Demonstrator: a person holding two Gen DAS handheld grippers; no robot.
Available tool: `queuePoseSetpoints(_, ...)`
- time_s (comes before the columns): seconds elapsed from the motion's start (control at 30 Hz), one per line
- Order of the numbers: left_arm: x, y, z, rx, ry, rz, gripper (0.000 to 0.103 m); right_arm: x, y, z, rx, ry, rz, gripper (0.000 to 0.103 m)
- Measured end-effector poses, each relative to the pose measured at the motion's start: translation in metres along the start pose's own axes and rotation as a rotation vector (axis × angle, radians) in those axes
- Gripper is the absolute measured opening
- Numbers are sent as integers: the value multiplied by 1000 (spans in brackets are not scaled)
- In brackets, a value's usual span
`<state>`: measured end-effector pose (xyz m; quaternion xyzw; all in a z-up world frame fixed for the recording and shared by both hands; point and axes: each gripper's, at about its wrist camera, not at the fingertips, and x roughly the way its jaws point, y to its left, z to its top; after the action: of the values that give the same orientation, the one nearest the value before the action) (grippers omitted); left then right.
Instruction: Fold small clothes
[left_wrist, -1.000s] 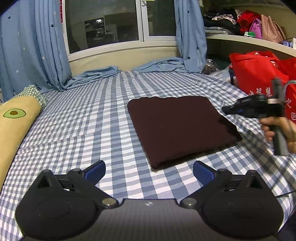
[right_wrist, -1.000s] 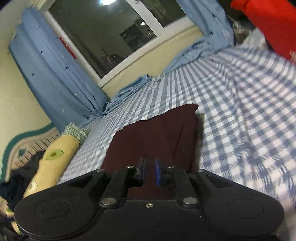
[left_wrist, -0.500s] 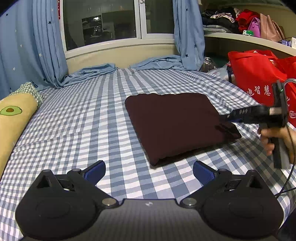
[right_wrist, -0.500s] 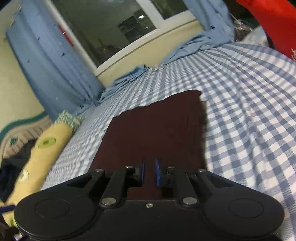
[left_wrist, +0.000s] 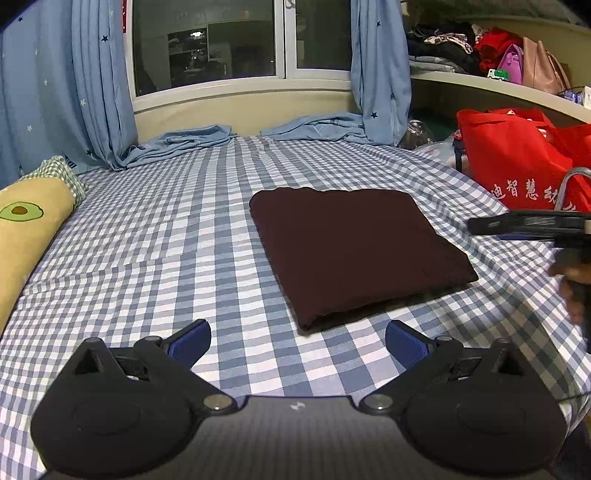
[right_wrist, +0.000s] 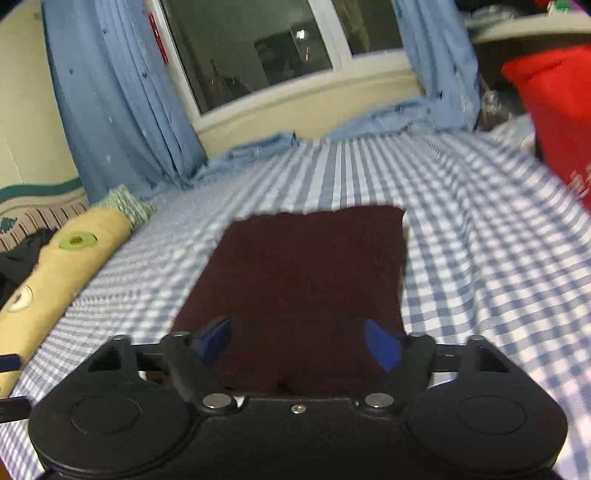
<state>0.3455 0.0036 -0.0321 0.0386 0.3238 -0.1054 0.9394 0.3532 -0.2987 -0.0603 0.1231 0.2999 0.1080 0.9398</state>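
On the checked bed (left_wrist: 155, 236), the folded maroon garment (left_wrist: 354, 247) lies ahead of both grippers (left_wrist: 297, 341) (right_wrist: 297, 341), jaws apart, the right's just opened.

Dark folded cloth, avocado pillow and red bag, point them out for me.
dark folded cloth (left_wrist: 354, 247), left wrist view, middle of its top.
avocado pillow (left_wrist: 29, 229), left wrist view, yellow cover.
red bag (left_wrist: 513, 162), left wrist view, front panel.

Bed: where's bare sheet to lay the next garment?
Widest free patch: checked sheet between the avocado pillow and folded dark cloth. Another strip lies beyond the cloth, before the curtain hems. The side by the red bag is crowded.
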Motion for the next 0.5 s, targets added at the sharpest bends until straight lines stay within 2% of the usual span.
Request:
queuePoseSetpoints(0.13,0,2,1,-38,6,-33,102,-55,16,-4,0,-83,-1,102)
queuePoseSetpoints(0.33,-3,1,-2,-81,18,-54,102,-110,44,-21,-36,-141,11,102)
queuePoseSetpoints(0.5,-6,-1,-8,-78,16,-57,102,-127,61,-49,-63,-153,-17,102)
